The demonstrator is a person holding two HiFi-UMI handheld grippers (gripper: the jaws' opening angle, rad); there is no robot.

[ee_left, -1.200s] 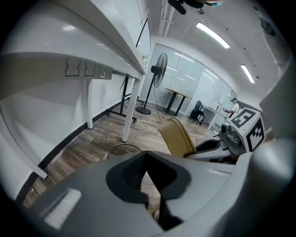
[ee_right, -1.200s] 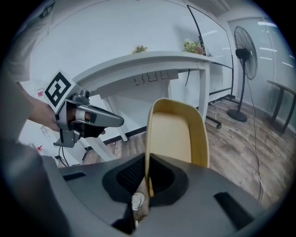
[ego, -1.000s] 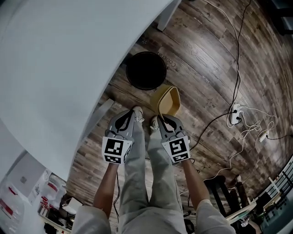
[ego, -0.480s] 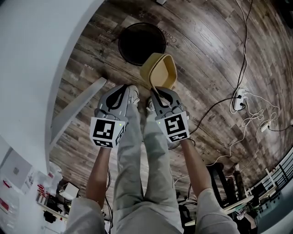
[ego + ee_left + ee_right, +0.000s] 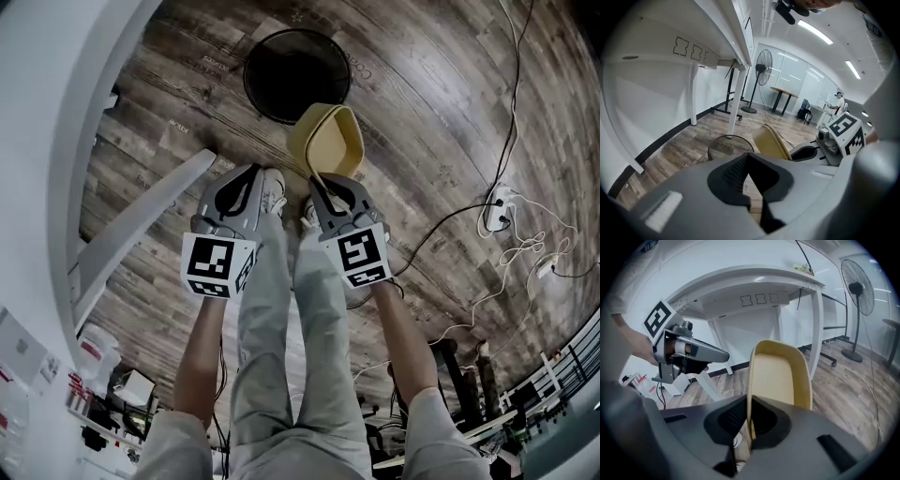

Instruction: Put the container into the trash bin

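A tan plastic container point(image 5: 328, 141) hangs on edge, its open side facing right, just in front of the round black trash bin point(image 5: 296, 75) on the wooden floor. My right gripper point(image 5: 323, 185) is shut on the container's rim; in the right gripper view the thin rim point(image 5: 776, 376) runs between the pads. My left gripper point(image 5: 246, 190) is beside it on the left, shut and holding nothing. In the left gripper view the bin point(image 5: 730, 145) stands ahead and the container point(image 5: 771, 140) to its right.
A white table point(image 5: 56, 112) with a slanted leg point(image 5: 141, 220) fills the left. The person's legs and shoes point(image 5: 274, 192) are below the grippers. A power strip with cables point(image 5: 497, 220) lies at the right. A standing fan point(image 5: 764, 61) is farther off.
Both grippers have sunk toward the floor side by side. The container, still in the right gripper, has come closer to the bin's near rim.
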